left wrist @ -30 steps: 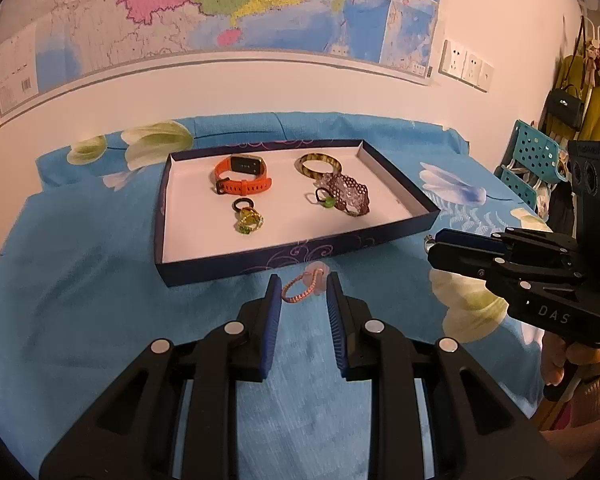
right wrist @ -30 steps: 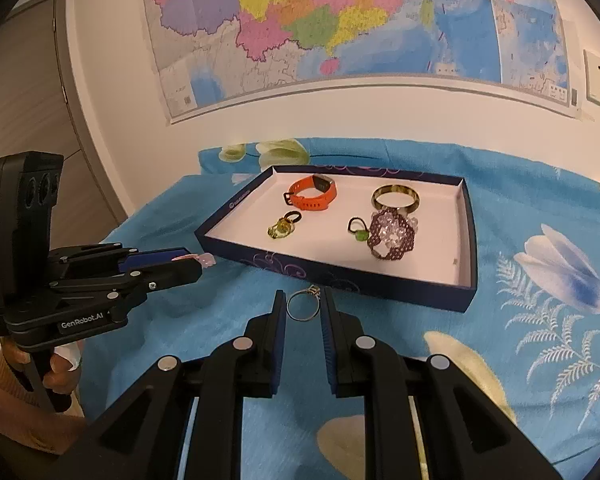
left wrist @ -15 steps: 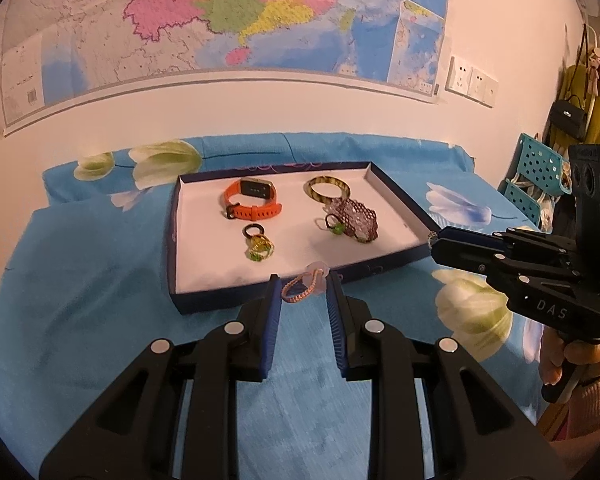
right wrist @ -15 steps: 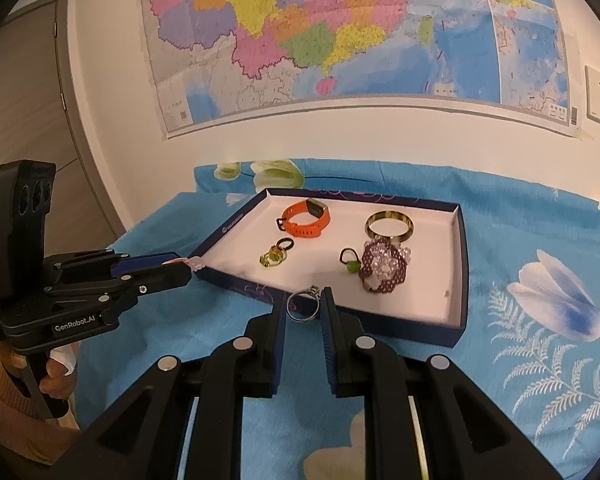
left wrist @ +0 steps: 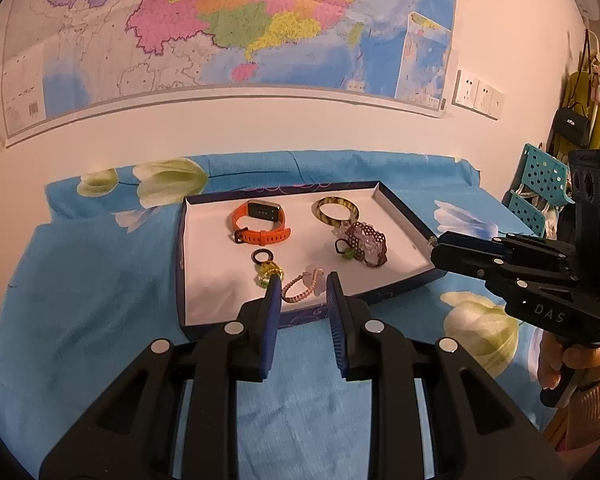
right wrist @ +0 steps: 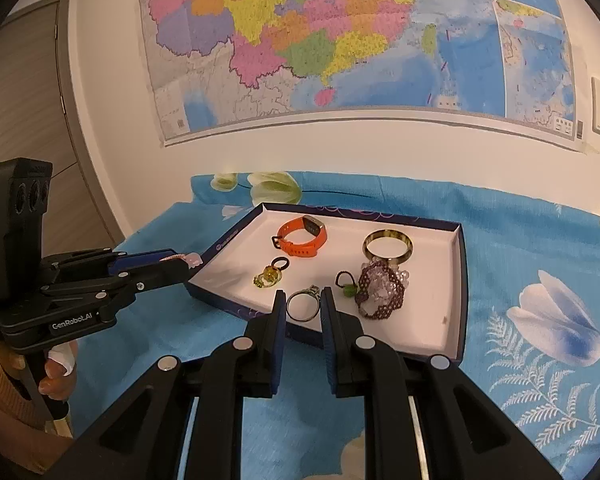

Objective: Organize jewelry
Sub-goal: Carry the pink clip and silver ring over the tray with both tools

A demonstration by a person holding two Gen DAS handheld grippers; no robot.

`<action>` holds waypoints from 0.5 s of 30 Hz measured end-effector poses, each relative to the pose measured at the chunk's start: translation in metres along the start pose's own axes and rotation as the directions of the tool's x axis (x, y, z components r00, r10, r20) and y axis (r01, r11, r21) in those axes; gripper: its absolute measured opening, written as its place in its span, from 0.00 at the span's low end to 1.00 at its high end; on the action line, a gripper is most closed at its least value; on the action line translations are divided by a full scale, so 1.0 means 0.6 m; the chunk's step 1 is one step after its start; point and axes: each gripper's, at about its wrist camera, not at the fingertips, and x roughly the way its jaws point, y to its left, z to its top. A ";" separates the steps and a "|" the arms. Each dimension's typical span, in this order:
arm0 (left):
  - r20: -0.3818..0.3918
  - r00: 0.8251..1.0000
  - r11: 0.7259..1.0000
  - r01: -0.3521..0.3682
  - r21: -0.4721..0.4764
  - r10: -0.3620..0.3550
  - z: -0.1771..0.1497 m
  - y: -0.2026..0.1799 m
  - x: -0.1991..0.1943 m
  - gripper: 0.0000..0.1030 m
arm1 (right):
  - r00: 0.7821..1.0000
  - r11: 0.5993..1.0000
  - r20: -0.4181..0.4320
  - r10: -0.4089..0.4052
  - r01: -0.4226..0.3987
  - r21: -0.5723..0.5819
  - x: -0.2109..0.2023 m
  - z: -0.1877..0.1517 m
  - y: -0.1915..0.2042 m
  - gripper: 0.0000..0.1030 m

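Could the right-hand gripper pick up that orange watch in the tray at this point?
Probably not yet. The right gripper is already clamped on a silver ring, so its jaws are full. The orange watch lies uncovered in the tray, otherwise unblocked.

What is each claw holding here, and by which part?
Left claw: pink braided bracelet, pinched across its loop. Right claw: silver ring, gripped across its band's sides.

A surface draped in a blue cloth [left wrist: 80,320] printed with pale flowers carries everything, its far edge against the wall at twelve o'clock. Directly on the cloth lies one thing, a shallow dark-blue tray [left wrist: 180,264] with a white floor, set toward twelve o'clock of the surface's middle. Bare cloth lies around it at three, six and nine o'clock.
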 end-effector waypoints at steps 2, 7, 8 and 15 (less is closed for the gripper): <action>0.005 1.000 1.000 0.000 0.001 0.000 0.003 0.001 0.001 0.23 | 1.000 1.000 0.003 -0.002 0.002 0.000 0.002 0.003 -0.001 0.15; 0.011 1.000 1.000 -0.003 0.000 0.003 0.009 0.004 0.005 0.23 | 1.000 1.000 0.008 -0.006 0.006 -0.005 0.006 0.012 -0.002 0.15; 0.011 1.000 1.000 -0.003 0.000 0.003 0.010 0.005 0.006 0.23 | 1.000 1.000 0.009 -0.006 0.006 -0.005 0.007 0.013 -0.002 0.15; 0.019 1.000 1.000 -0.012 0.001 0.012 0.019 0.010 0.012 0.23 | 1.000 1.000 0.008 0.002 -0.002 0.007 0.018 0.023 -0.007 0.15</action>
